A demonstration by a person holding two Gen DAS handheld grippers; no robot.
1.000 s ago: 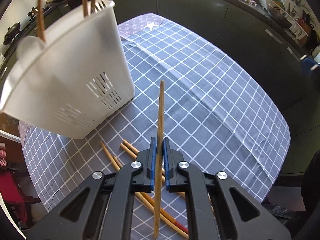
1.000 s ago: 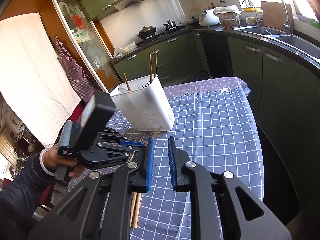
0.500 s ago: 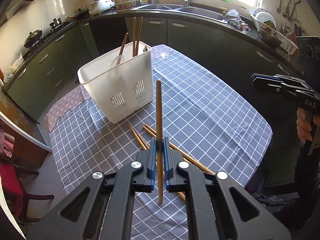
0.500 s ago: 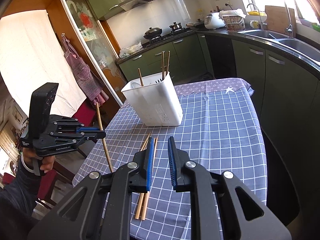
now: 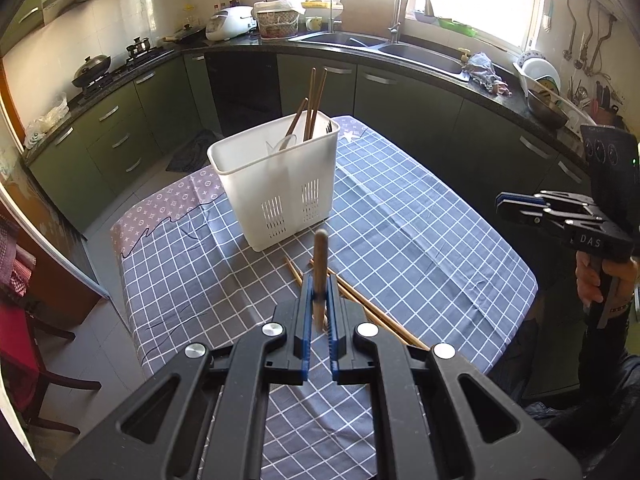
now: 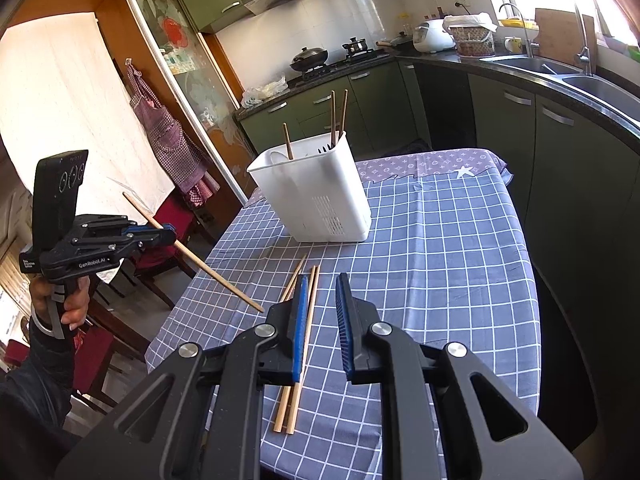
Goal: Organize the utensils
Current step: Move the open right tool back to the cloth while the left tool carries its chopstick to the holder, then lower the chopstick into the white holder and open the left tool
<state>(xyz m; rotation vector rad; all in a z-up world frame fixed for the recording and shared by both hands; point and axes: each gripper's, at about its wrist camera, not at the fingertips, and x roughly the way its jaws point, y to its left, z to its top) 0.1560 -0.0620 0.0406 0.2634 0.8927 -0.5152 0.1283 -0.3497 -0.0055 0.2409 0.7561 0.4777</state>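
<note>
- Left hand-held gripper (image 5: 319, 308): clamped on one chopstick (image 5: 320, 276), held off the near side of the white caddy (image 5: 280, 184).
- Right hand-held gripper (image 6: 322, 320): jaws slightly apart, nothing between.
- Loose chopsticks (image 6: 298, 344) on the surface (image 6: 440, 260) before the caddy, partly hidden by fingers.

Open checked tablecloth (image 6: 440, 264) right of white caddy (image 6: 320, 204), free for passage; loose chopsticks (image 6: 298, 344) lying near front edge, below right gripper (image 6: 320, 312); three chopsticks (image 5: 314, 100) sticking up from caddy's far side, near side of opening clear; green cabinets (image 5: 420, 100) close along table's far and right sides
</note>
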